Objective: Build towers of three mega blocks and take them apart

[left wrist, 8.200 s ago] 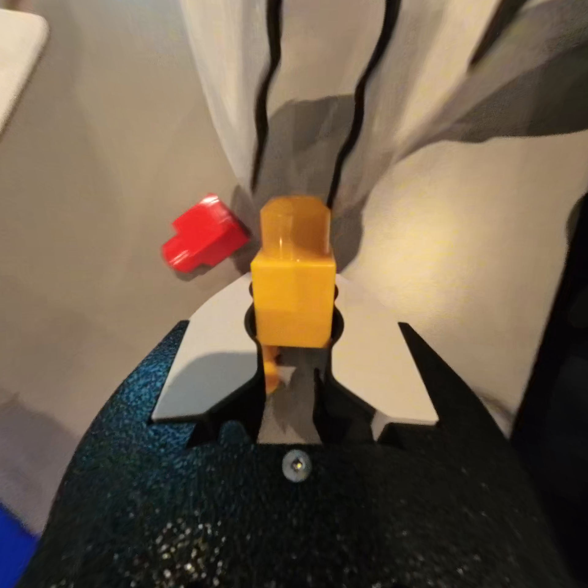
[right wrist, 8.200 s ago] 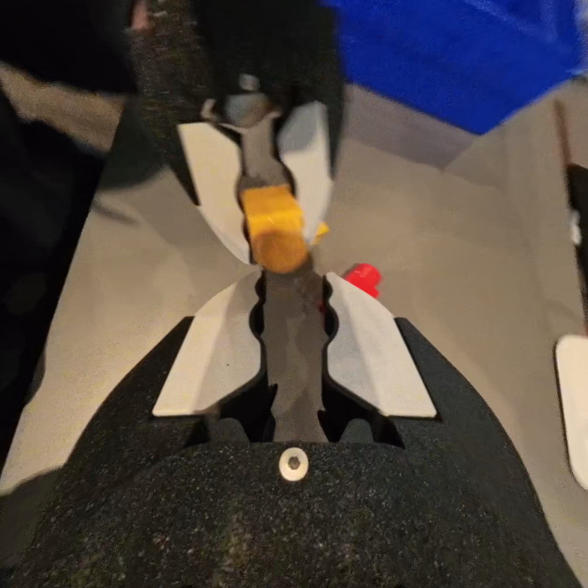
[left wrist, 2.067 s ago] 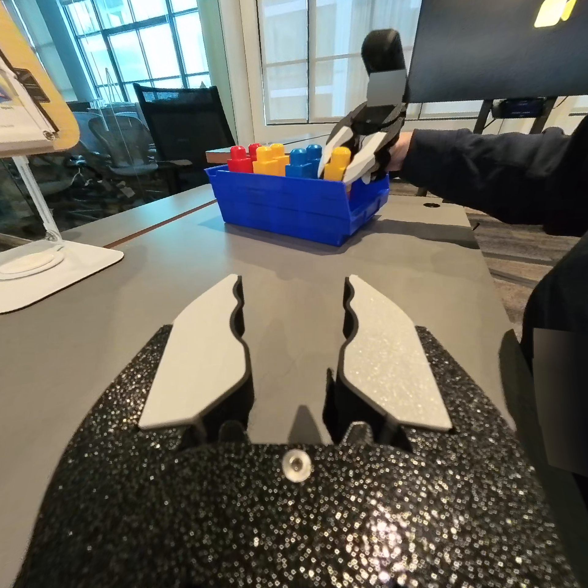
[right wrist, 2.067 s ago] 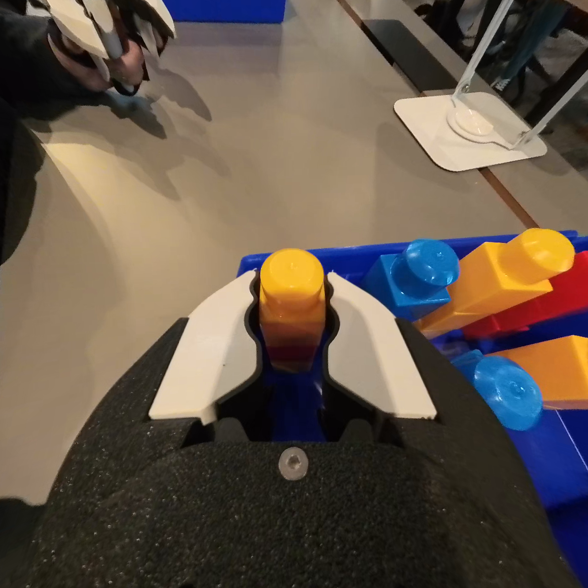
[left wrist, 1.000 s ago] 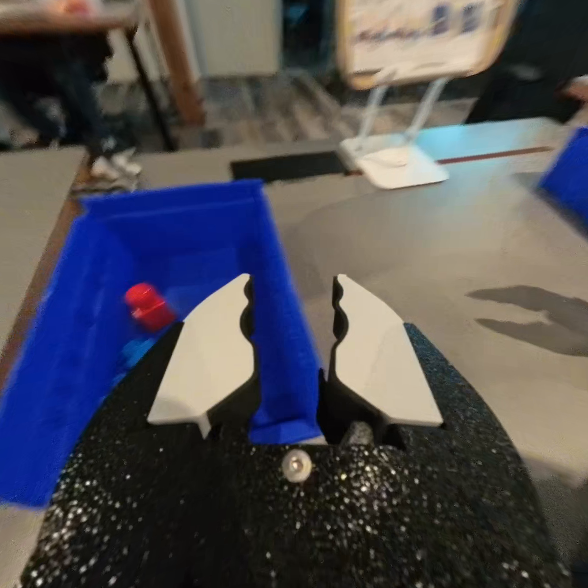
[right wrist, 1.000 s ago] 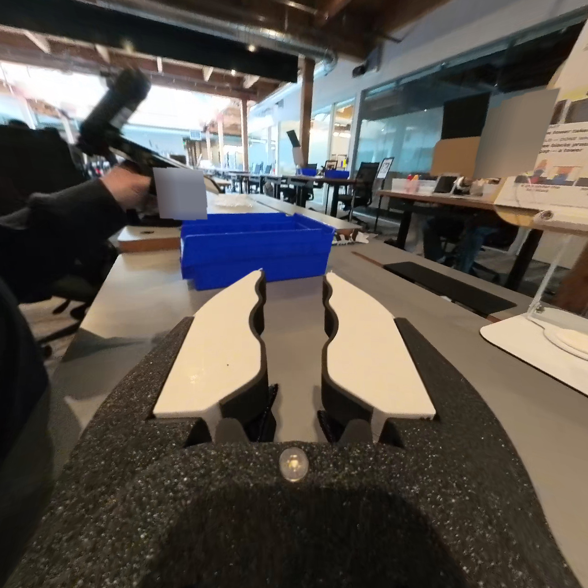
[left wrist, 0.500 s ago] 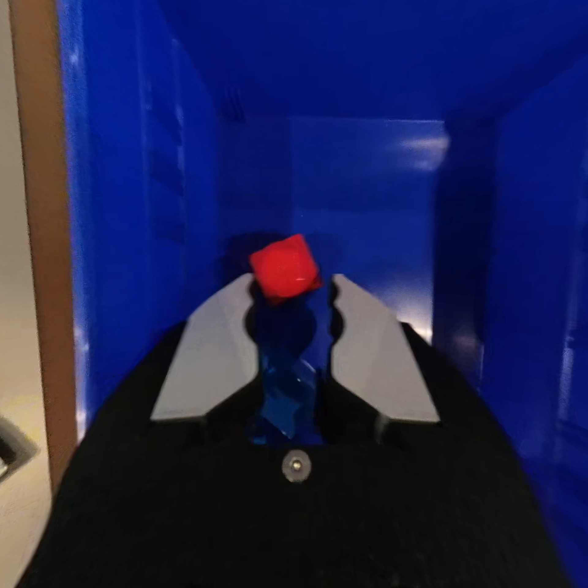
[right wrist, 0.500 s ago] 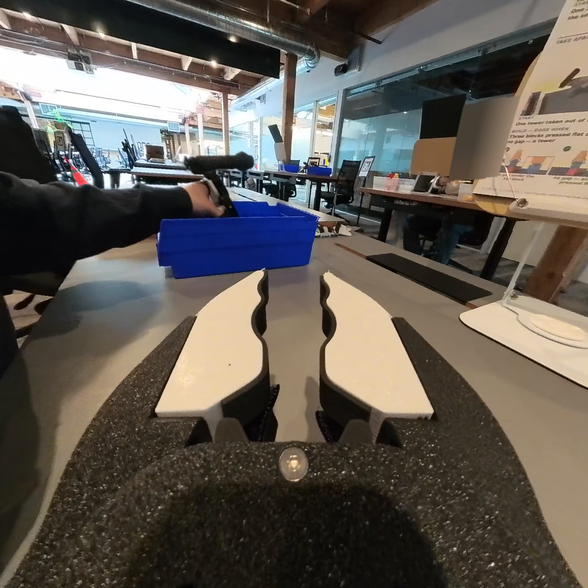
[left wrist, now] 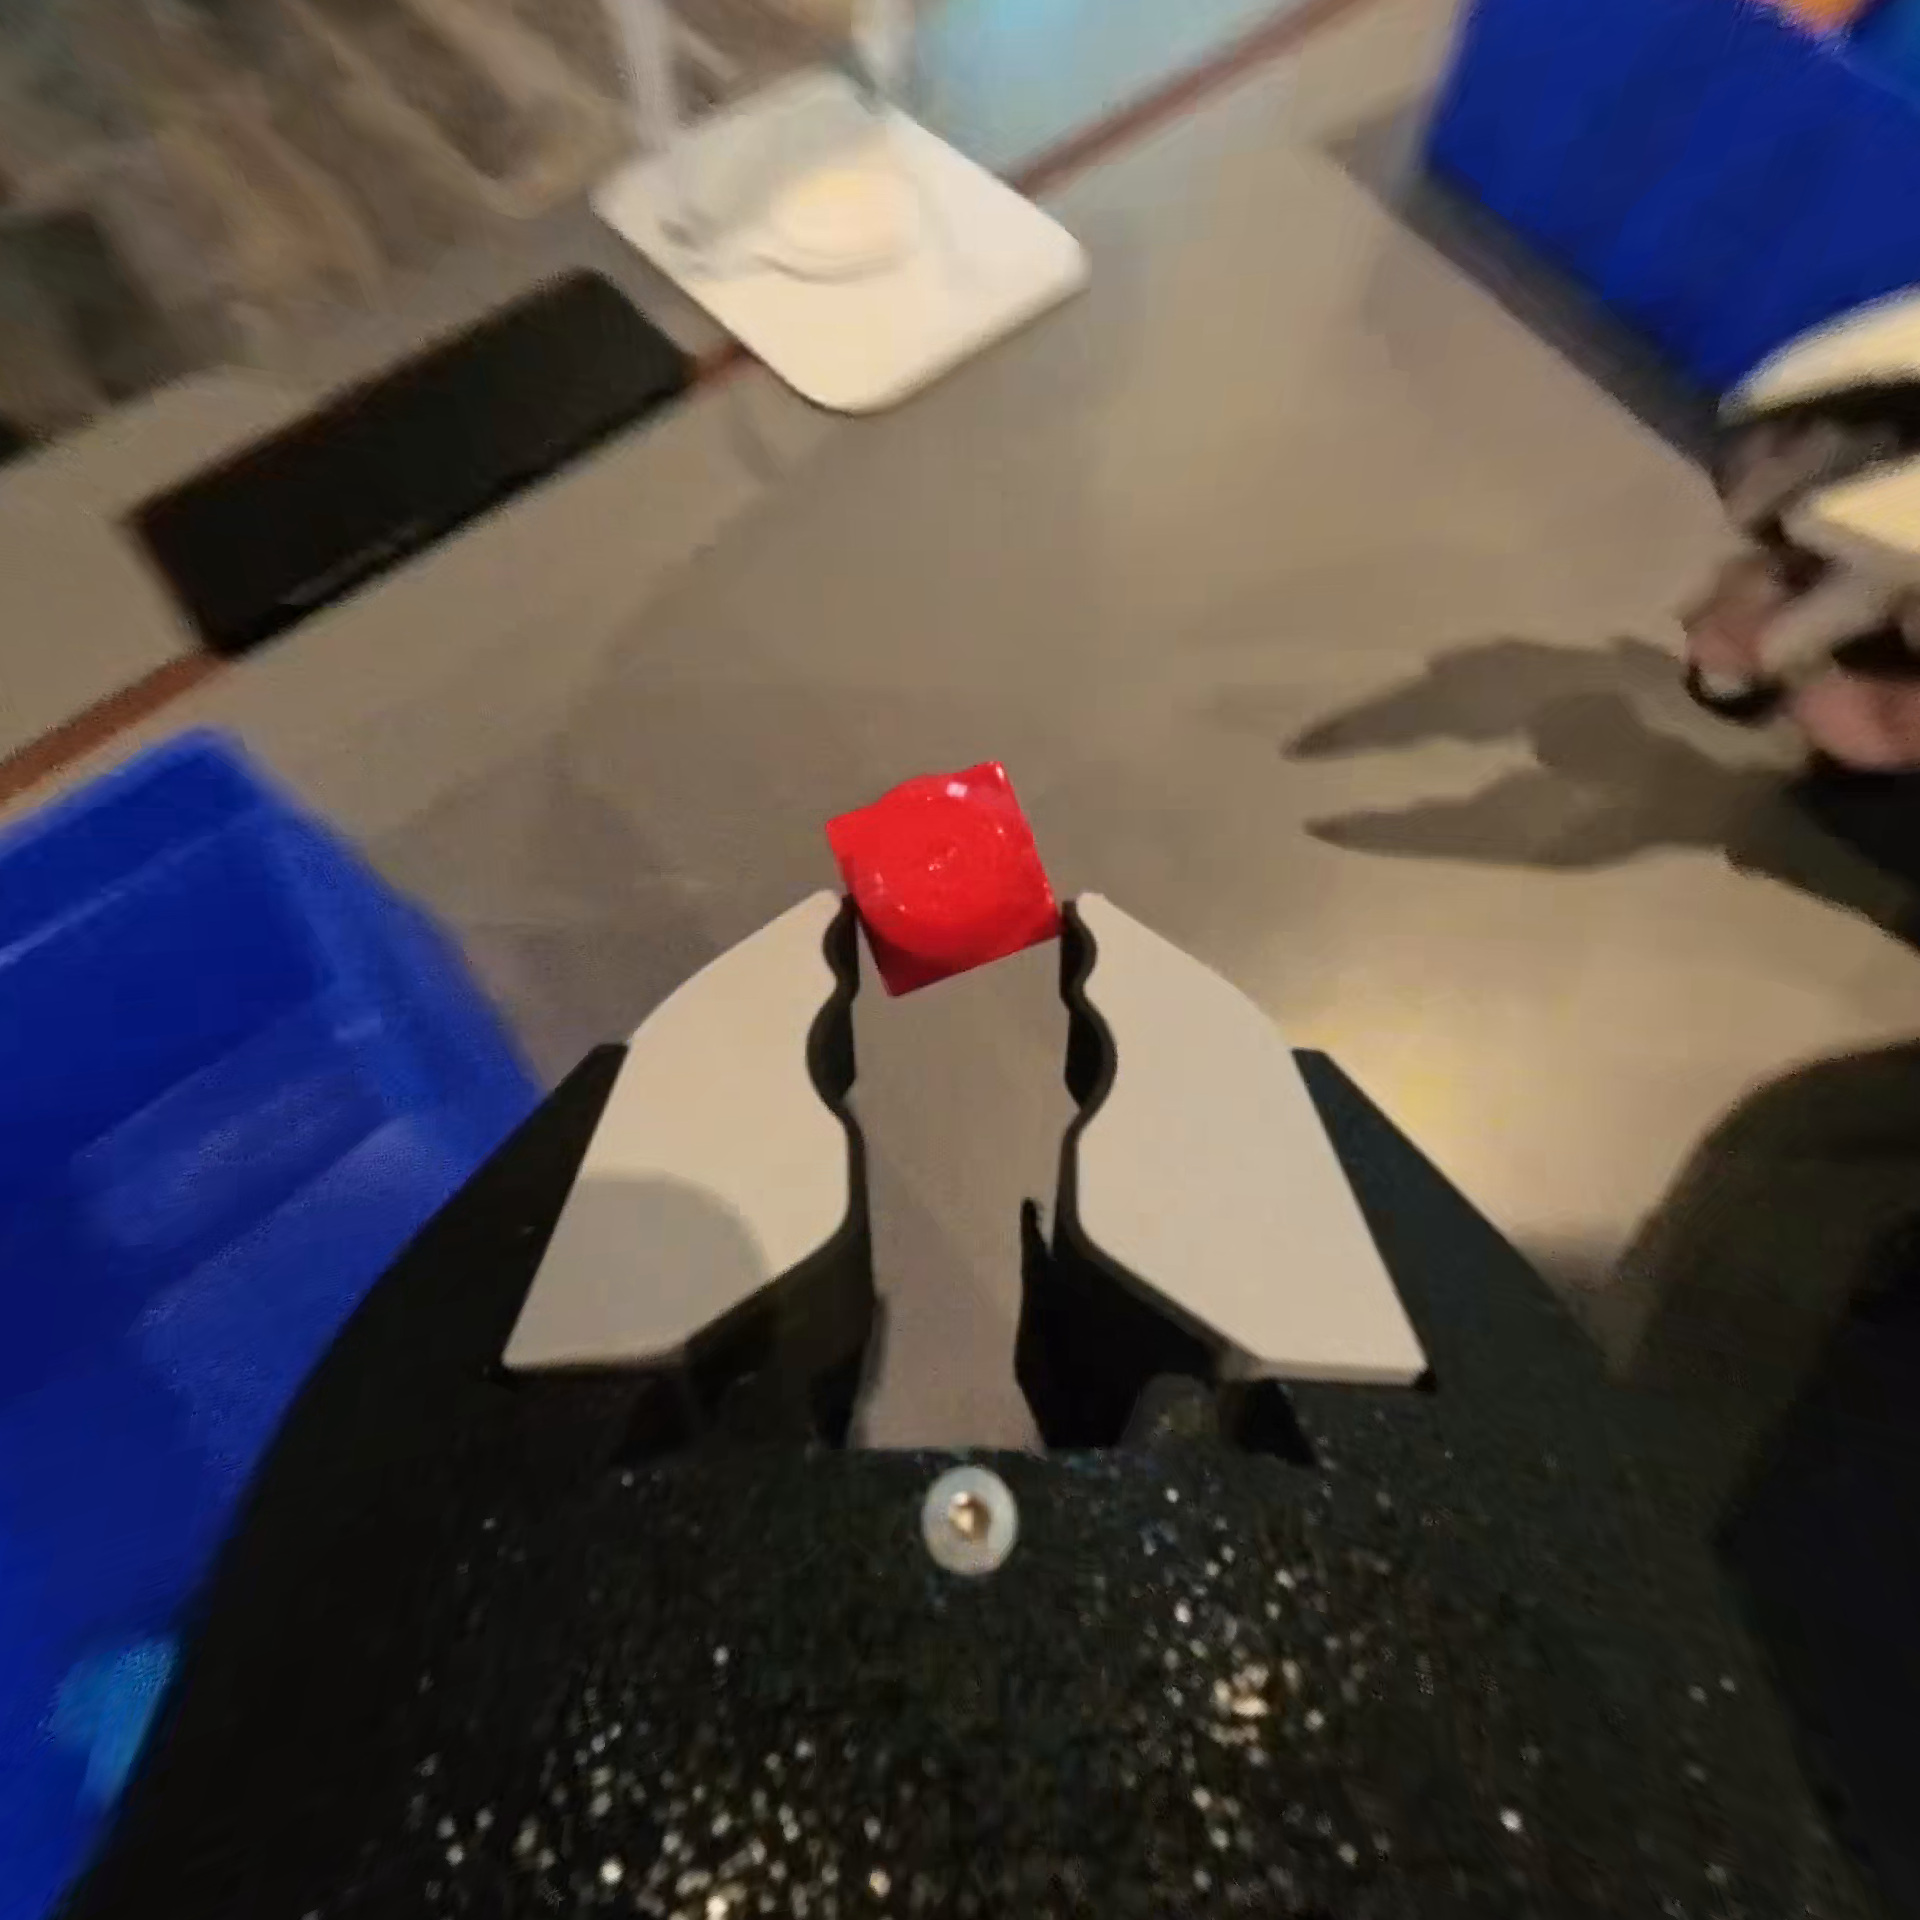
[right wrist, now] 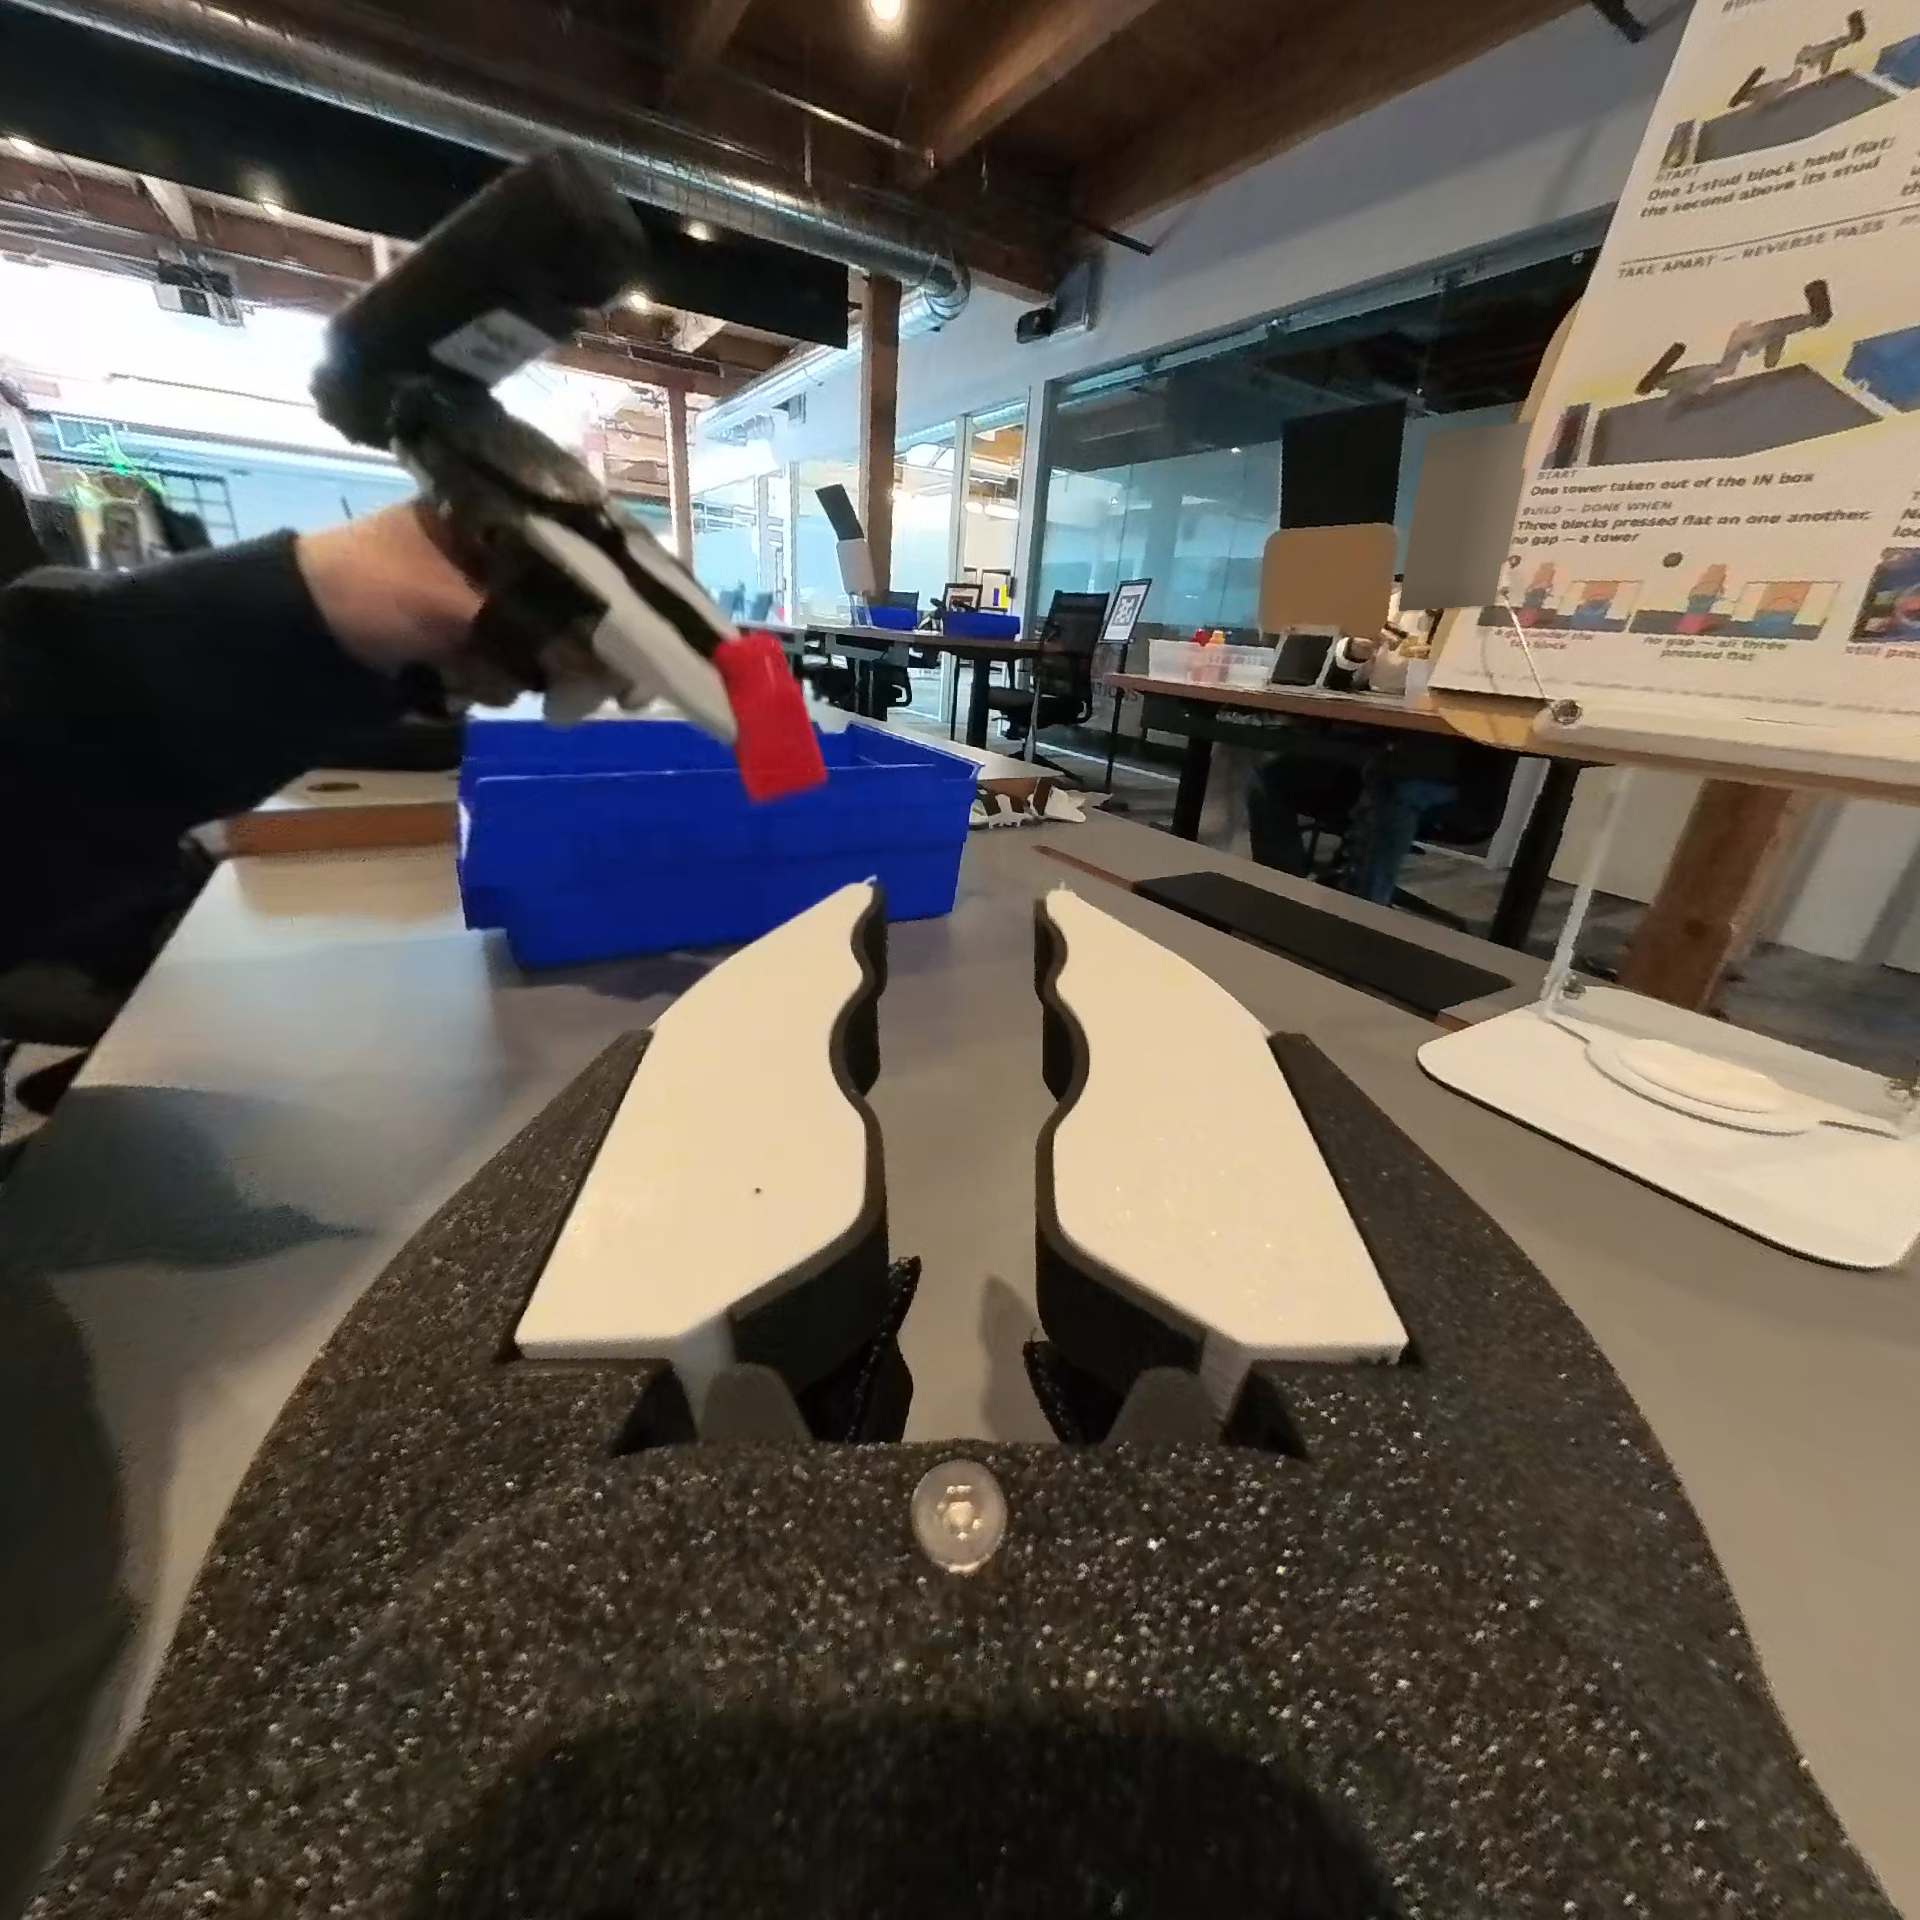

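Note:
My left gripper (left wrist: 956, 920) is shut on a red mega block (left wrist: 943, 888) and holds it at the fingertips above the grey table (left wrist: 1039, 623). In the right wrist view the same left gripper (right wrist: 727, 717) shows farther off, tilted down, with the red block (right wrist: 774, 717) over the blue bin (right wrist: 707, 831). My right gripper (right wrist: 961, 914) is open and empty, low over the table, pointing toward that bin. In the left wrist view the blue bin (left wrist: 187, 1091) lies at the left and the right gripper (left wrist: 1829, 499) shows blurred at the right edge.
A second blue bin (left wrist: 1683, 177) stands at the far right. A white stand base (right wrist: 1683, 1132) carries an instruction sheet (right wrist: 1766, 364) at the right. A black mat (right wrist: 1320, 940) lies at the table's far edge. A person's dark sleeve (right wrist: 156, 686) reaches in from the left.
My left gripper went down into the blue bin, closed on the red block and lifted it out over the table. My right gripper stayed open and hardly moved.

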Action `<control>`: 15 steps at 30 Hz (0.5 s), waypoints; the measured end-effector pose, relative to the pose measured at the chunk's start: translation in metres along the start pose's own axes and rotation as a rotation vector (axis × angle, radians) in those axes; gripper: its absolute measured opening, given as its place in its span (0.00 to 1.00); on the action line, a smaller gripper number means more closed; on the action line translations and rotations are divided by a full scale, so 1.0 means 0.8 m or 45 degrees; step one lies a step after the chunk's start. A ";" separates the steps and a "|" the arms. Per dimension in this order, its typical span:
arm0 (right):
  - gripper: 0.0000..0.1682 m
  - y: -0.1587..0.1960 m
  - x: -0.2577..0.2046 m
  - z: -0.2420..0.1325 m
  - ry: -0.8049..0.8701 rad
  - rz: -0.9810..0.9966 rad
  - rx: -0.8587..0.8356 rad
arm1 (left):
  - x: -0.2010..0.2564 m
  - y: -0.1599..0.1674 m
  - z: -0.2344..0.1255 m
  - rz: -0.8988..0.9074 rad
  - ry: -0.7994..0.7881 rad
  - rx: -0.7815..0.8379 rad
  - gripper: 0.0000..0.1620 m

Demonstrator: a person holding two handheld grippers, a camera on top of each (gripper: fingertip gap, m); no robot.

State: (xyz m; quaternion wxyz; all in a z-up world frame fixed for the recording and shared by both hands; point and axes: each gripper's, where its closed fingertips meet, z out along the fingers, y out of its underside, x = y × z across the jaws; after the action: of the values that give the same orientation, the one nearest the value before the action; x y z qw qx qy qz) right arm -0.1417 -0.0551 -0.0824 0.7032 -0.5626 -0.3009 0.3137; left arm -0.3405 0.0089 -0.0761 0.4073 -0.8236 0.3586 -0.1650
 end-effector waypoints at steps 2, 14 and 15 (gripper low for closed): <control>0.16 0.001 -0.001 0.000 -0.002 -0.012 -0.010 | 0.047 0.024 0.041 0.092 0.100 -0.098 0.23; 0.16 -0.005 -0.001 -0.002 -0.010 0.001 0.006 | 0.089 0.069 0.093 0.045 0.182 -0.032 0.27; 0.16 -0.005 -0.001 -0.002 -0.009 -0.002 0.005 | 0.078 0.056 0.074 0.037 0.147 0.031 0.27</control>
State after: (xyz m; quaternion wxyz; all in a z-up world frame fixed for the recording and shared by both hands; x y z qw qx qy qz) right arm -0.1406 -0.0576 -0.0792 0.7035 -0.5599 -0.3031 0.3157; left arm -0.2844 -0.0219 -0.1491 0.3981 -0.8025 0.3914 -0.2107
